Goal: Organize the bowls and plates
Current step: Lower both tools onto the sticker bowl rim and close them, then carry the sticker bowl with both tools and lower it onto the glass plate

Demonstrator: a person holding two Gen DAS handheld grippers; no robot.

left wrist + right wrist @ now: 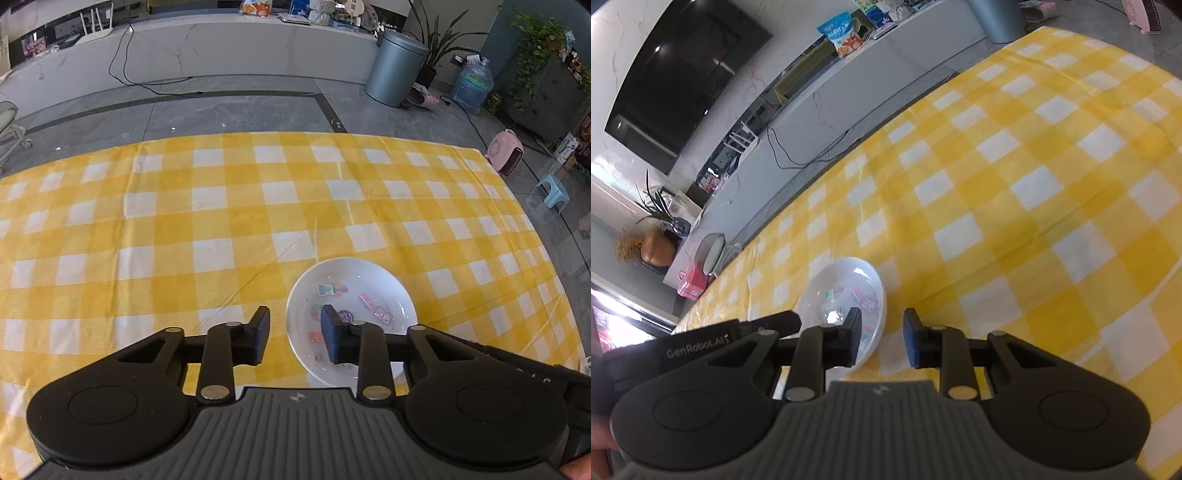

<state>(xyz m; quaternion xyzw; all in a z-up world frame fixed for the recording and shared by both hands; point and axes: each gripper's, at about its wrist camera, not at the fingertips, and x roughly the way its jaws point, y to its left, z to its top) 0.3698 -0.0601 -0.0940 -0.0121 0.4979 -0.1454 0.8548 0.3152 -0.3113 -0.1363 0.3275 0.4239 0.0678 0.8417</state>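
Left tongs [294, 334] part-open over the near-left rim of a small round white ceramic dish with coloured stickers inside [369, 280]; one finger outside the rim, the other above the bowl, pads pressing on nothing. Resting flat on the yellow-and-white checked tabletop [184, 221], close to the near edge. No other plates or bowls in sight, so sorting probably barely begun, or this the last piece; hard to say. Wide bare cloth ahead and to the left, far edge well apart.

Right tongs [879, 339] narrow yet empty, hovering at the same sticker dish [849, 273], one finger over its near rim, the other above cloth beside it. Open checked tabletop [1034, 166] stretching right; other tool's black body crowding in close on the left.
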